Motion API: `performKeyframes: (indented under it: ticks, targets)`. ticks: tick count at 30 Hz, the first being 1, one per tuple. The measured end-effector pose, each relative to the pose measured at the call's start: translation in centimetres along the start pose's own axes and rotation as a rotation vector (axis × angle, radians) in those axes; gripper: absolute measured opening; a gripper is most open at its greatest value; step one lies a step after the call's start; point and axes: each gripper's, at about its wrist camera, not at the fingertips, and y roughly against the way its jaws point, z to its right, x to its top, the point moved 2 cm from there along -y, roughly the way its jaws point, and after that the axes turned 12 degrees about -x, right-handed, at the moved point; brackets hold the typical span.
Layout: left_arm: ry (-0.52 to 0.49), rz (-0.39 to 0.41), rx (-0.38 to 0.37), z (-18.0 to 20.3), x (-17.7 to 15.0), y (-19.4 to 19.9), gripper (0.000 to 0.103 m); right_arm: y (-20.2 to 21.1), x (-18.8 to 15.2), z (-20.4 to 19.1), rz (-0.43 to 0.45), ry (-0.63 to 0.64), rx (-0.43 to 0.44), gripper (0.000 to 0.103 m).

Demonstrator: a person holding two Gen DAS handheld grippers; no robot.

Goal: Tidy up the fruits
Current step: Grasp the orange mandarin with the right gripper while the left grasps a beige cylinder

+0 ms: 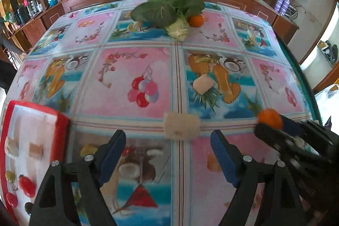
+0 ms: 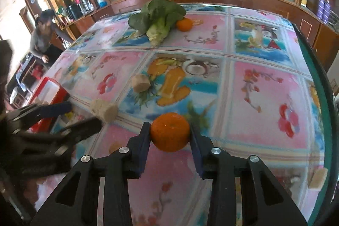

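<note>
My right gripper (image 2: 170,130) is shut on an orange tangerine (image 2: 170,132), held just above the table; it shows at the right of the left wrist view (image 1: 270,118). My left gripper (image 1: 168,138) is open and empty, just short of a pale beige cylinder piece (image 1: 181,126), also in the right wrist view (image 2: 104,110). A red-rimmed white tray (image 1: 61,130) at the left holds red cherry tomatoes (image 1: 27,186) and several small pieces. A second tangerine (image 1: 195,20) lies at the far side beside a leafy green vegetable (image 1: 167,9).
Another pale chunk (image 1: 203,84) lies mid-table on the fruit-print cloth. A beige block (image 2: 318,179) sits near the table's right edge. A wooden cabinet with a glass front runs behind the table. A person (image 2: 42,35) stands at the far left.
</note>
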Motion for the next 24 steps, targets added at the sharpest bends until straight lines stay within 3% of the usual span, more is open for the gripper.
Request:
performKeyframes:
  ticks: [1,3,4,6,14,24]
  targets:
    - [-0.003,0.0,0.011,0.1,0.1,-0.4,0.083,0.3,-0.3,0.3,0.0,-0.01,0.005,0.035]
    - [-0.007,0.002,0.021,0.2,0.2,-1.0,0.069,0.7,-0.6,0.8,-0.002,-0.02,0.007,0.036]
    - [-0.006,-0.001,0.015,0.1,0.2,-1.3,0.052,1.0,-0.9,1.0,-0.005,-0.027,0.006,0.036]
    - [-0.015,0.017,0.015,0.1,0.2,-1.3,0.037,1.4,-1.2,1.3,-0.008,-0.038,0.004,0.036]
    - [-0.018,0.016,-0.061,0.0,-1.1,0.7,0.037,3.3,-2.8,1.2,0.008,-0.03,-0.024,0.036]
    - [-0.04,-0.018,-0.156,0.5,-7.8,5.4,0.037,6.9,-6.3,-1.0,0.02,0.012,-0.037,0.036]
